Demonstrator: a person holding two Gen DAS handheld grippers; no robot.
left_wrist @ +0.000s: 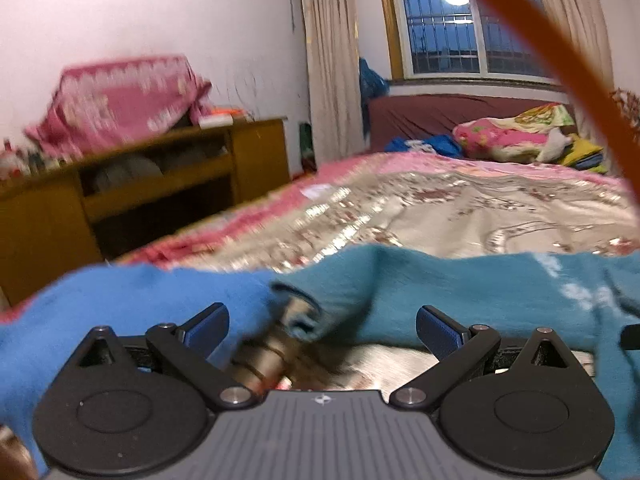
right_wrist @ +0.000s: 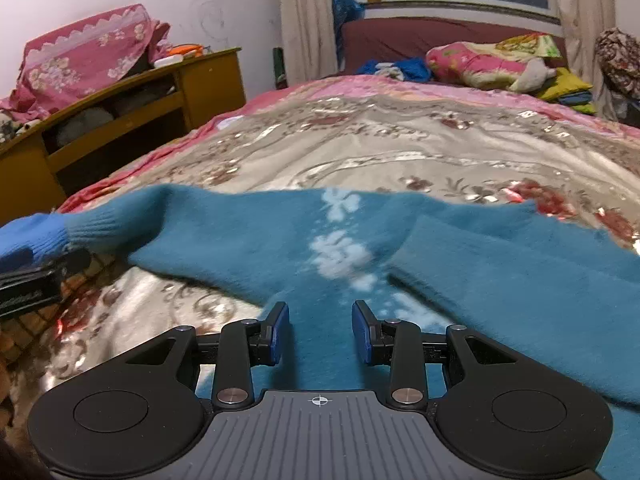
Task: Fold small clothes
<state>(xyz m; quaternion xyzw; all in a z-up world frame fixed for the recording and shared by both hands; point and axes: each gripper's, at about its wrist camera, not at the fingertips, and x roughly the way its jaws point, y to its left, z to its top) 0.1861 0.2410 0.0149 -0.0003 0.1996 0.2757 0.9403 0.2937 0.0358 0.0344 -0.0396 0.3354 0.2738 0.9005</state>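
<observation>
Right gripper point(right_wrist: 320, 332): its two blue-padded fingers point(right_wrist: 279, 332) stand a little apart with nothing between them, poised over the near part of the sweater.

Sweater at the right fingers: the teal sweater point(right_wrist: 460, 264) lies spread on the bed directly beneath and ahead of them; whether the tips touch the knit I cannot tell. A line of pale flower motifs point(right_wrist: 340, 252) runs away from the gap between the pads. One sleeve point(right_wrist: 520, 276) is folded across the body to the right of the fingers.

Left gripper point(left_wrist: 322, 330): fingers point(left_wrist: 438, 330) spread wide, gripping nothing (this view is blurred).

Sweater at the left fingers: a bunched bit of teal cloth point(left_wrist: 300, 316) sits in the gap, nearer the left pad; I cannot tell whether it touches. The rest of the garment stretches across just beyond both tips, with a brighter blue stretch point(left_wrist: 140, 300) to the left.

Cuff: a ribbed sleeve end with a bright blue band point(right_wrist: 44, 236) reaches toward the left edge in the right wrist view.

Bed: a shiny floral bedspread point(right_wrist: 360, 140) with a pink border carries the sweater.

Beyond the sweater: a heap of pink floral bedding point(right_wrist: 480, 64) near the maroon headboard point(right_wrist: 400, 36).

Far left: a wooden cabinet point(right_wrist: 120, 120) against the wall, a pink cloth point(right_wrist: 84, 56) draped on top.

Far back: a barred window point(left_wrist: 452, 20) with curtains.
</observation>
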